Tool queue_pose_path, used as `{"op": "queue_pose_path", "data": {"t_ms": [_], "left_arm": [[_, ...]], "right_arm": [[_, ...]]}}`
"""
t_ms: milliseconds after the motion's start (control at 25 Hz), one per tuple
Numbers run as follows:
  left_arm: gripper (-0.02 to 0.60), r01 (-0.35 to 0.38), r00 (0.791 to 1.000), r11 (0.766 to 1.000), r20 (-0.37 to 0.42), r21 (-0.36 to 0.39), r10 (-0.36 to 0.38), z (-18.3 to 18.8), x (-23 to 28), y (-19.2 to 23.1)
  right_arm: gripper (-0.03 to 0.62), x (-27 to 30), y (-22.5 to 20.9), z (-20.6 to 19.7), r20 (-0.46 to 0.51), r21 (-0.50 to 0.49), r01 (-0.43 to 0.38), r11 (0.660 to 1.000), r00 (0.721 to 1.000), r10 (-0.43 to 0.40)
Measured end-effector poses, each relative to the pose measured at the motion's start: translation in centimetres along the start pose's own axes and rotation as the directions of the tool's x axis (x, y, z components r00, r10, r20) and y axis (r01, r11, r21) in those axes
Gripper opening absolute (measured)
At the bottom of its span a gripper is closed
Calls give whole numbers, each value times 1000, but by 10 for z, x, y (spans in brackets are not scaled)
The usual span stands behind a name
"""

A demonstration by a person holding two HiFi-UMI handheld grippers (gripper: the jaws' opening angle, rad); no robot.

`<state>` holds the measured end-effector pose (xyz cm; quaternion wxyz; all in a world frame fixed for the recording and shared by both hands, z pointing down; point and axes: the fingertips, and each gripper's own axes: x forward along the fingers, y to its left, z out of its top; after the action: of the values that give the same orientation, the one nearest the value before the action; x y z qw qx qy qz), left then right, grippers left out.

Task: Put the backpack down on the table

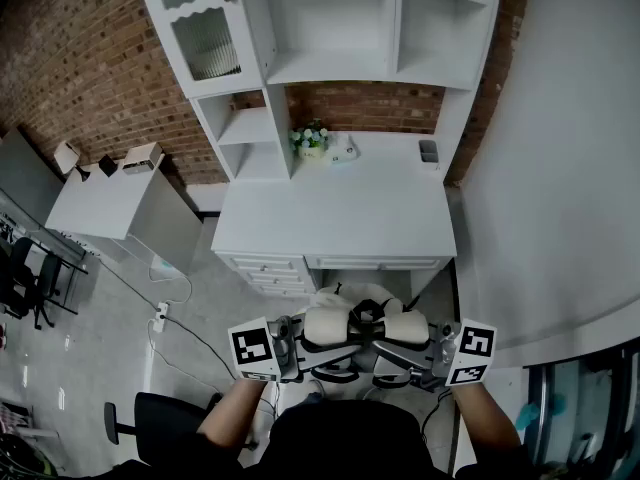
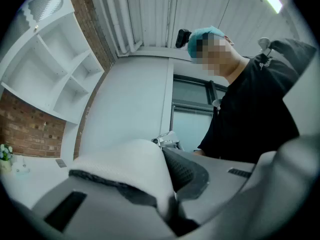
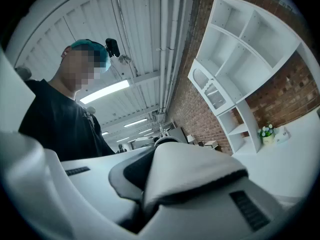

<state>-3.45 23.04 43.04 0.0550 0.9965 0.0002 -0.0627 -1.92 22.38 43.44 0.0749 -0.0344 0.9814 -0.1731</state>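
Observation:
The cream-white backpack (image 1: 354, 326) hangs between my two grippers, close to the person's body and in front of the white table (image 1: 330, 218). It is off the table top. My left gripper (image 1: 290, 354) is shut on a padded white shoulder strap (image 2: 125, 168) with dark mesh lining; the strap is pinched where the jaws meet (image 2: 170, 211). My right gripper (image 3: 142, 210) is shut the same way on the other padded strap (image 3: 195, 168), at the backpack's right side (image 1: 425, 354). The bag's lower part is hidden behind the grippers and the person.
On the table's back edge stand a small flower pot (image 1: 312, 140) and a dark object (image 1: 428, 151), under a white shelf unit (image 1: 330, 28). Drawers (image 1: 265, 268) face me. A second table (image 1: 100, 203) and a black chair base (image 1: 150, 418) are at the left, a wall (image 1: 560, 168) at the right.

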Motion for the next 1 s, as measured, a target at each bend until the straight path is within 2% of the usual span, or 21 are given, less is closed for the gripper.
{"op": "queue_pose_path", "data": {"t_ms": [560, 1000], "left_arm": [[40, -60, 998, 997, 13, 39, 60, 16, 18, 1], [40, -99, 995, 992, 6, 76, 99, 3, 57, -11]], "right_arm": [[28, -13, 0, 26, 1, 10, -27, 1000, 1000, 27], [28, -53, 6, 21, 9, 44, -57, 997, 998, 57]]}}
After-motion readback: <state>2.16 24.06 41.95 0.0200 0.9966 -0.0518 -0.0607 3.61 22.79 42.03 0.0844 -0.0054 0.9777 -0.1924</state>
